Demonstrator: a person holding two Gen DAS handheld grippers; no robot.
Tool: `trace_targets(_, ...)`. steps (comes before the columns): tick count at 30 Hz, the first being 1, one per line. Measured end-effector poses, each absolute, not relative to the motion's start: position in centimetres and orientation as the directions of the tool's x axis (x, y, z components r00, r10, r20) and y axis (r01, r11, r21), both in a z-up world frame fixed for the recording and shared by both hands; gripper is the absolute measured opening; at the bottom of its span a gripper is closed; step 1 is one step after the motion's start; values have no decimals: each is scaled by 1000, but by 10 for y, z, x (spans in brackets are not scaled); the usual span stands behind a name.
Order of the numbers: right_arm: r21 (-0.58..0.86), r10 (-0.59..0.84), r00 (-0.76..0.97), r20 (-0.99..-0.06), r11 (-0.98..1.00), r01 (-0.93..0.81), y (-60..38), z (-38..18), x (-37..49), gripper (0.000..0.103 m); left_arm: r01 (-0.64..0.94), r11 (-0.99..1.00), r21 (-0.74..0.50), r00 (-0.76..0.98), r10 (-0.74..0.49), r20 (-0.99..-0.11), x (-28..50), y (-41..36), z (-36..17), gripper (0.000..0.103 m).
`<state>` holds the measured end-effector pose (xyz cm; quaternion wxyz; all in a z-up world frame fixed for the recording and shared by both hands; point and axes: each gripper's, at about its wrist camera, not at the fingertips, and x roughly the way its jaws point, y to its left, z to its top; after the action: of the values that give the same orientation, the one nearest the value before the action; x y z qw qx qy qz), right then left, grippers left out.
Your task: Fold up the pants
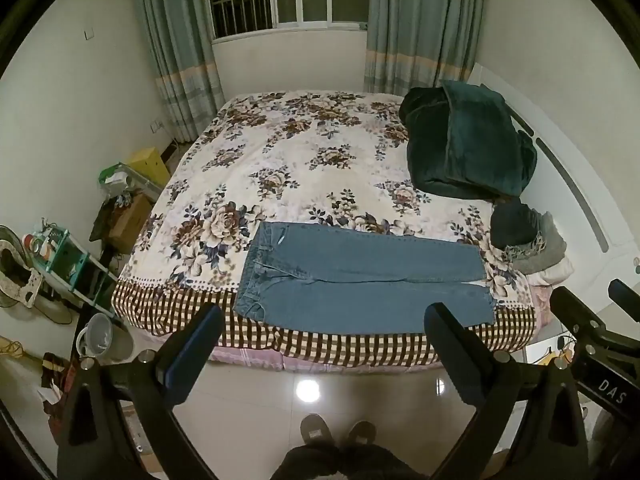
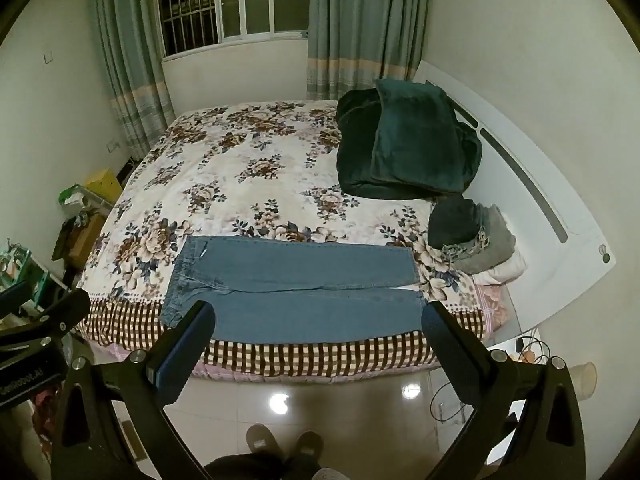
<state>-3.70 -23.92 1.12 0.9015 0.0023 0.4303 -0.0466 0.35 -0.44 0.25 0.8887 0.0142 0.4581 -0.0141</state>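
A pair of blue jeans (image 1: 360, 280) lies flat across the near edge of the bed (image 1: 280, 160), waist to the left, both legs stretched to the right. The jeans also show in the right wrist view (image 2: 296, 292). My left gripper (image 1: 324, 320) is open and empty, held above the floor just short of the bed's edge. My right gripper (image 2: 318, 318) is open and empty at about the same distance from the jeans. The right gripper's body shows at the right edge of the left wrist view (image 1: 592, 332).
A dark green blanket (image 1: 464, 144) is piled at the bed's far right. A heap of dark and grey clothes (image 1: 524, 236) lies right of the leg ends. A white headboard (image 2: 532, 184) runs along the right. Shelves and clutter (image 1: 72, 264) stand left of the bed. The person's feet (image 1: 336, 436) are on the tiled floor.
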Motion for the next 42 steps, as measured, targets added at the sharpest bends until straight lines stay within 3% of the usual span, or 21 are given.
trace_targets(42, -36, -77, 628, -774, 996, 79, -235, 17, -37, 103, 45, 999, 4, 592, -24, -806, 15, -16, 17, 103)
